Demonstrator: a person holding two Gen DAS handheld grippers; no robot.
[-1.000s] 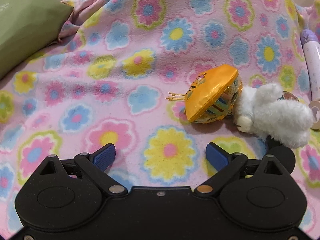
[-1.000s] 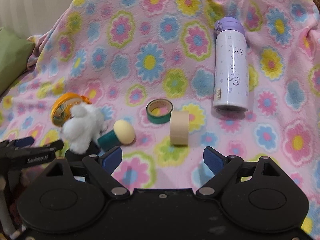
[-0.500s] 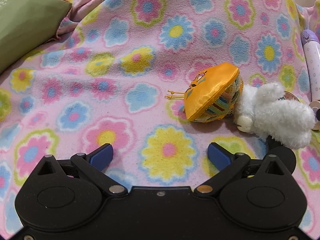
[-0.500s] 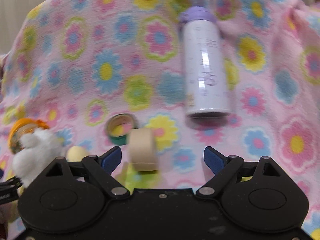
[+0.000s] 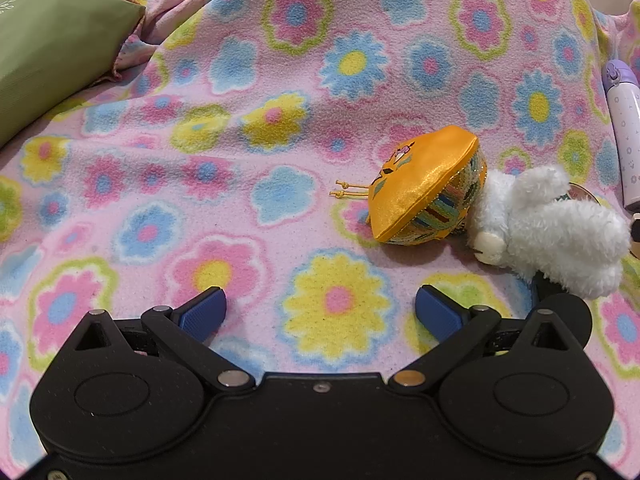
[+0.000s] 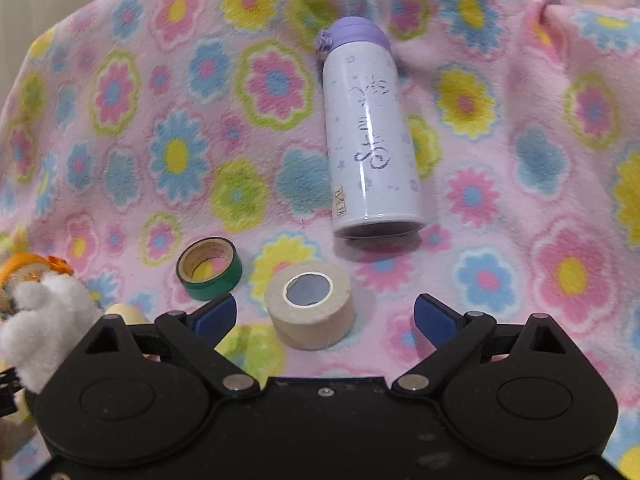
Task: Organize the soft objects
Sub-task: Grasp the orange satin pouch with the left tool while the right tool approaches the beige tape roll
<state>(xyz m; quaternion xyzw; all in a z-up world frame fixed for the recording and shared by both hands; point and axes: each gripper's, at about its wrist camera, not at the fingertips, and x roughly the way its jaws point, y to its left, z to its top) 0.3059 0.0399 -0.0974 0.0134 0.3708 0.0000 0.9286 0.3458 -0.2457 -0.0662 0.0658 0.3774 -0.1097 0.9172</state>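
Two tape rolls [image 6: 310,304], one bottle [image 6: 370,136], one white plush [image 5: 548,228]; both jaws wide, empty

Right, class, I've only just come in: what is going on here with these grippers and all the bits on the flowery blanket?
A person holds a gripper in each hand over a flowered blanket. The right gripper, its jaws just opened wider, has the beige tape roll between them, not pressed. A green tape roll and a bottle lie beyond. The left gripper is open and empty, short of the orange pouch and white plush toy.
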